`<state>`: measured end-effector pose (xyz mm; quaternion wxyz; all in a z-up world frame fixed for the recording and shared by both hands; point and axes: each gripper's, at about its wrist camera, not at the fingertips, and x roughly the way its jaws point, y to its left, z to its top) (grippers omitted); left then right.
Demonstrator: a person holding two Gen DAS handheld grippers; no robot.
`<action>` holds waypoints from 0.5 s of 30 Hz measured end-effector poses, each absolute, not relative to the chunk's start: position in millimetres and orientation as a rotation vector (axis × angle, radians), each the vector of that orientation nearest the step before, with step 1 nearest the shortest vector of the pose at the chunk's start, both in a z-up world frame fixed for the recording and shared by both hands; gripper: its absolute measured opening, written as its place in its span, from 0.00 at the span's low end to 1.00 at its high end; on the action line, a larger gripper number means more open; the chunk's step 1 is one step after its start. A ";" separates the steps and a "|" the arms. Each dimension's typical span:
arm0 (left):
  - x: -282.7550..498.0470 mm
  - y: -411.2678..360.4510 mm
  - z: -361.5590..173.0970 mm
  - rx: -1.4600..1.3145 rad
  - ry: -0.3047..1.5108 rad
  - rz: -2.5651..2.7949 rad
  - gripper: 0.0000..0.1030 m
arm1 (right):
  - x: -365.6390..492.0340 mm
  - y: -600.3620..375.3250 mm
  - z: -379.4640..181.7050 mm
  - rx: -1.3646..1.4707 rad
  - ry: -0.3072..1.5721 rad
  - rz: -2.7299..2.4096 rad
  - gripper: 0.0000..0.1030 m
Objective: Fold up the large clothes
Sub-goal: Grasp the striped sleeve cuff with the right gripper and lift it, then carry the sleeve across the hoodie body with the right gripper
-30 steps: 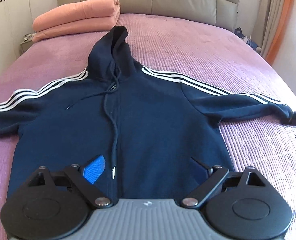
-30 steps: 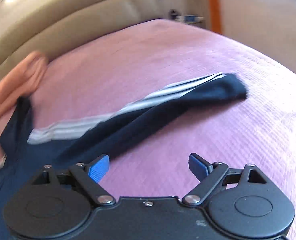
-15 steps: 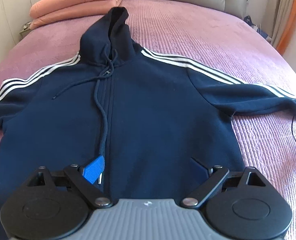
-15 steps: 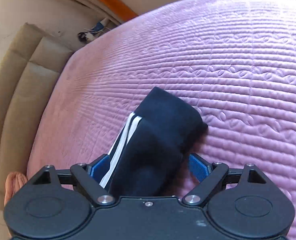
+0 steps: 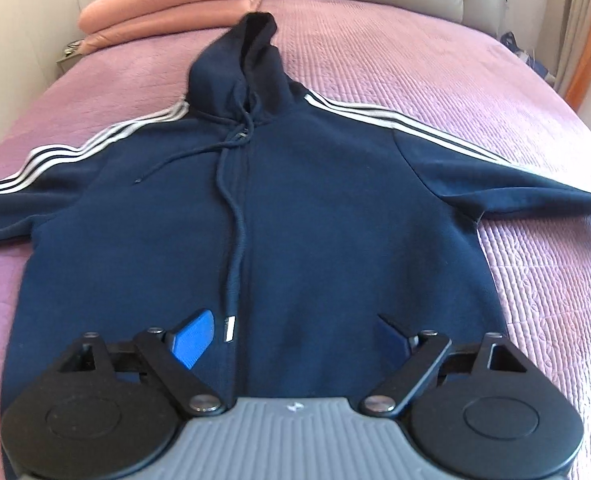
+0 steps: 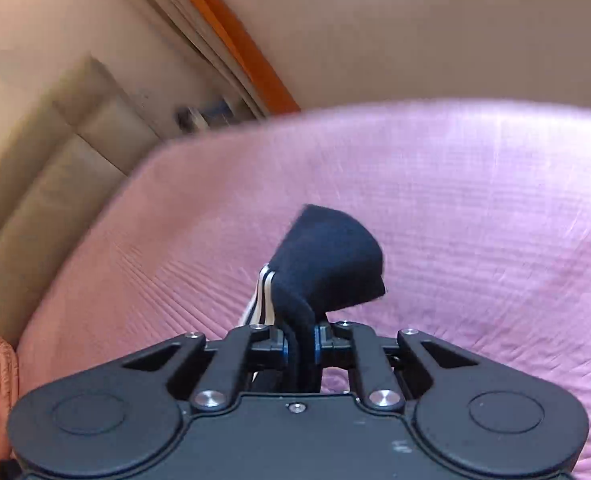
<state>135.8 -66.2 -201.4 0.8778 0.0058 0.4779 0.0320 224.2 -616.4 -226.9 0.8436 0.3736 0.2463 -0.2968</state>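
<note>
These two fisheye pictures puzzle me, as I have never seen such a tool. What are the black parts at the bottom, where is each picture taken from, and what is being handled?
A person holds a two-finger gripper in each hand; each carries a camera looking along its fingers, so the black parts are the tool itself. The left view shows the left gripper, wide apart, above a navy hoodie spread flat on a purple bedspread, with a folded pink blanket near the headboard. The right view shows the right gripper closing its jaws on the hoodie's sleeve cuff, pinched between the pads.
</note>
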 end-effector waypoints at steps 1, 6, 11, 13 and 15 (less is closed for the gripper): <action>132.2 -62.3 -198.7 0.003 0.994 0.070 0.85 | 216.5 -607.4 -217.6 0.762 0.507 -0.616 0.14; 114.9 -36.4 -188.3 -0.052 0.979 0.075 0.82 | 217.2 -549.0 -199.5 0.619 0.588 -0.549 0.14; 96.0 17.1 -170.3 -0.127 0.936 0.125 0.82 | 228.0 -441.3 -161.0 0.460 0.568 -0.394 0.14; 86.7 43.9 -162.6 -0.133 0.900 0.145 0.82 | 231.9 -389.8 -140.9 0.397 0.545 -0.320 0.14; 79.5 74.3 -156.2 -0.127 0.877 0.189 0.82 | 235.4 -330.9 -121.7 0.333 0.515 -0.241 0.14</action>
